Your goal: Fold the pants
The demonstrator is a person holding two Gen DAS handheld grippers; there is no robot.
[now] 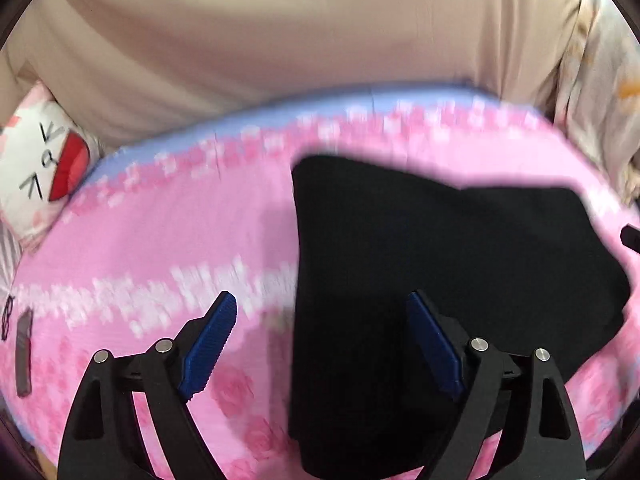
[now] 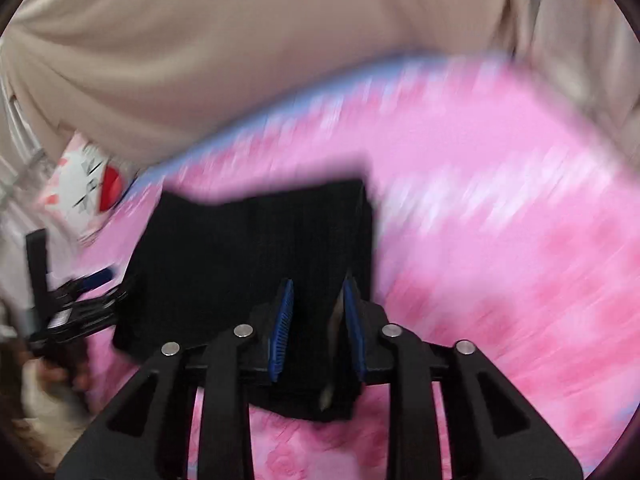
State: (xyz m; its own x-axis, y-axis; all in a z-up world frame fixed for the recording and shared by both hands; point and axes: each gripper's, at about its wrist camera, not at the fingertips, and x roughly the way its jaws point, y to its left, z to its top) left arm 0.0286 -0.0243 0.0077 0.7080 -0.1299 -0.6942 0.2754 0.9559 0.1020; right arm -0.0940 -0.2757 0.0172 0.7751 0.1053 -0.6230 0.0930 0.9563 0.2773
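The black pants lie folded into a compact block on the pink floral bed cover. My left gripper is open above the pants' left edge and holds nothing. In the right wrist view the pants lie in front of and under my right gripper. Its blue pads stand a narrow gap apart with black cloth between them. Whether they pinch the cloth I cannot tell. The left gripper also shows in the right wrist view at the pants' left side. Both views are motion blurred.
A beige curtain hangs behind the bed. A white cartoon pillow lies at the bed's left corner. A grey flat object and glasses lie at the left edge. Patterned bedding is at right.
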